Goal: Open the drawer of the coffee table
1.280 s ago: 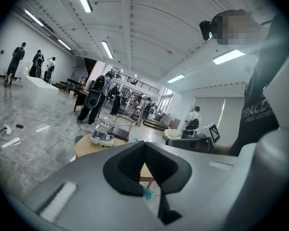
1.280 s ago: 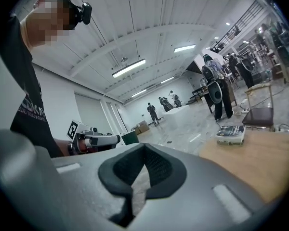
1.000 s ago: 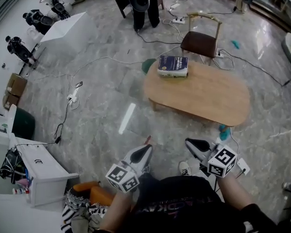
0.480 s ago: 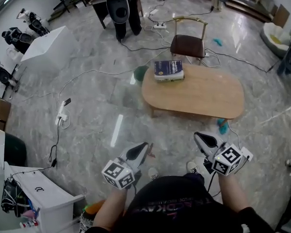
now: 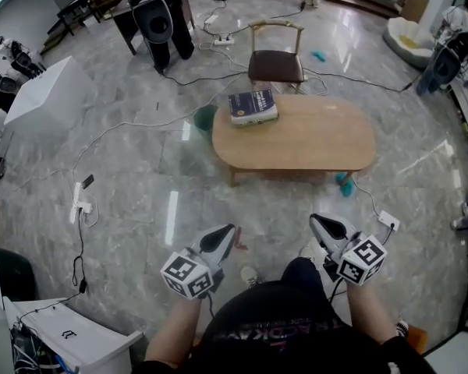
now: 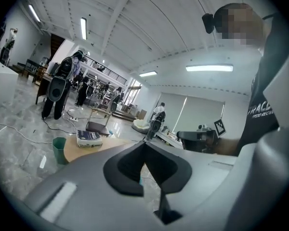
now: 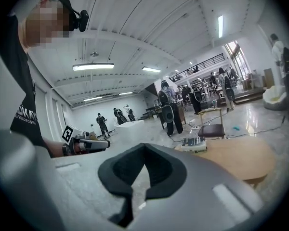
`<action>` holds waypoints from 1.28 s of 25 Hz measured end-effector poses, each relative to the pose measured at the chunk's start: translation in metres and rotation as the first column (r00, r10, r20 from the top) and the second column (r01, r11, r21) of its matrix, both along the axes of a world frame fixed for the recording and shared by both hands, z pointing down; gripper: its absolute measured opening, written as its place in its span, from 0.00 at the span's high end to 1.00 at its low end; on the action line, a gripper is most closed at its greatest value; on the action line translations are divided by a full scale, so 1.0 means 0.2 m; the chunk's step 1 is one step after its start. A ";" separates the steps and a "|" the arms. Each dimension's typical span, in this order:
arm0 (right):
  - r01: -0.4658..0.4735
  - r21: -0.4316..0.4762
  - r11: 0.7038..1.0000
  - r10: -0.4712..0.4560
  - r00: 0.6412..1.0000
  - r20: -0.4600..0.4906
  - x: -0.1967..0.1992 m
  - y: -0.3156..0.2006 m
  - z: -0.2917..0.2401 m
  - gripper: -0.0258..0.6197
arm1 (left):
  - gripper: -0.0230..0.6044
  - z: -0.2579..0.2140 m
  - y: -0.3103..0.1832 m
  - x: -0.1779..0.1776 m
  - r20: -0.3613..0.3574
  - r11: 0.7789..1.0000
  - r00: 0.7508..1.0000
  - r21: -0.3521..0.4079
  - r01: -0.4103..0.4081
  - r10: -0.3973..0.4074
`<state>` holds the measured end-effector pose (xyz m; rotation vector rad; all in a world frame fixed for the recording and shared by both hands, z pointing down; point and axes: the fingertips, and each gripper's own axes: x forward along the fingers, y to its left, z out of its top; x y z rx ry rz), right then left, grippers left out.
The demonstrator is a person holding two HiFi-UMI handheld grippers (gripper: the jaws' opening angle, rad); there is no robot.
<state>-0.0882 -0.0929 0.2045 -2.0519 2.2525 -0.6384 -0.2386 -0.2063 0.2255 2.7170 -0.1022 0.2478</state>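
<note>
Swung round: head view now has the coffee table (image 5: pixel 312 142) centred, well ahead of my left gripper (image 5: pixel 228 232) and right gripper (image 5: pixel 316 220). Left gripper view: jaws together, empty. Right gripper view: jaws together, empty.

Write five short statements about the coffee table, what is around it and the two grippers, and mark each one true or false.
1. A book lies on the coffee table. True.
2. The left gripper holds the book. False: its jaws are together on nothing, and it is well short of the table.
3. A chair stands at the table's far side. True.
4. The right gripper has its jaws wide apart. False: they are together, with nothing between them.
5. The green bin stands on the table. False: it is on the floor, beside the end of the table where the book lies.
</note>
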 end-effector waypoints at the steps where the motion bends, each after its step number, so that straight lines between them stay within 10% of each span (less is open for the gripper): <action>1: -0.011 -0.003 1.000 0.011 1.000 -0.004 -0.01 0.01 0.00 0.96 | 0.96 0.01 -0.01 -0.01 0.001 1.000 1.000 -0.002 -0.009 0.009; 11: -0.091 -0.049 0.995 0.092 0.996 0.014 0.05 -0.02 0.09 0.96 | 0.96 0.09 -0.11 0.01 0.055 0.999 0.997 -0.007 -0.048 0.048; 32: -0.079 -0.093 0.993 0.076 0.997 -0.030 0.70 -0.50 0.55 0.96 | 0.96 0.44 -0.60 0.48 0.158 0.977 0.973 0.158 0.145 -0.170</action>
